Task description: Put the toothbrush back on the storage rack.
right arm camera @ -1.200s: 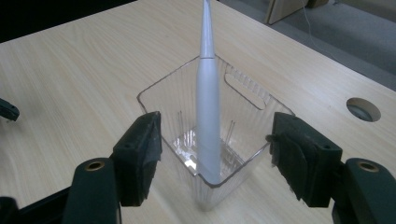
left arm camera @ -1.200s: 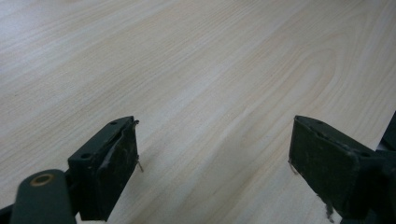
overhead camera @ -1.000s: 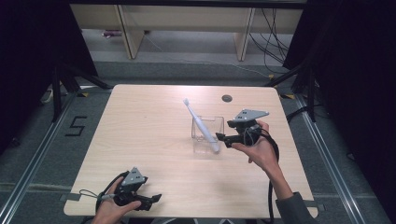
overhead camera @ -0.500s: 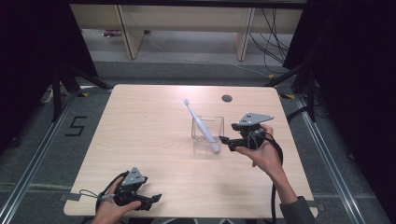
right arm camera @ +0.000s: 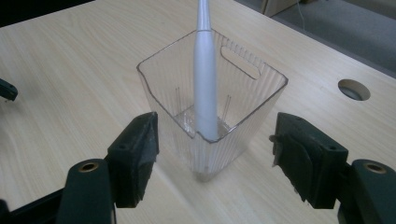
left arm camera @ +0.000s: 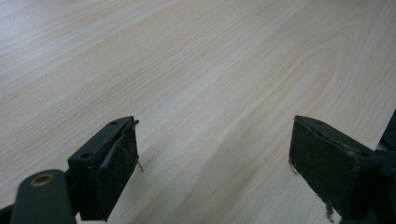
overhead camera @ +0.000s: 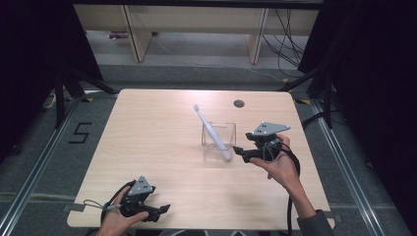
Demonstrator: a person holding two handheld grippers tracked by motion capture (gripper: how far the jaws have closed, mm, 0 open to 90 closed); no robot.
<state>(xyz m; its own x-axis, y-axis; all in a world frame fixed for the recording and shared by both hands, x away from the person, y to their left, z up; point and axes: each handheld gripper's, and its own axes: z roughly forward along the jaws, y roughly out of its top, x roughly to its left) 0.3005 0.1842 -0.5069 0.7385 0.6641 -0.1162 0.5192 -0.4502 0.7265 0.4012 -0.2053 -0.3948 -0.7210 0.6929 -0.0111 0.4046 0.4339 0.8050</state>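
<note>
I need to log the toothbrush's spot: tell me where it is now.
In the high view the toothbrush stands tilted in the clear bin, right of the table's centre, its head leaning out to the far left; the right gripper sits just beside the bin, open.

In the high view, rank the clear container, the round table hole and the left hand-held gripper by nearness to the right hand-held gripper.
1. Clear container, just left of the right hand-held gripper, holding the toothbrush.
2. Round table hole, beyond it near the far edge.
3. Left hand-held gripper, at the near left corner.

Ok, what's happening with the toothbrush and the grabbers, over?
Both grippers open, left, right. Toothbrush leaning in clear cup. Nothing blocking.
</note>
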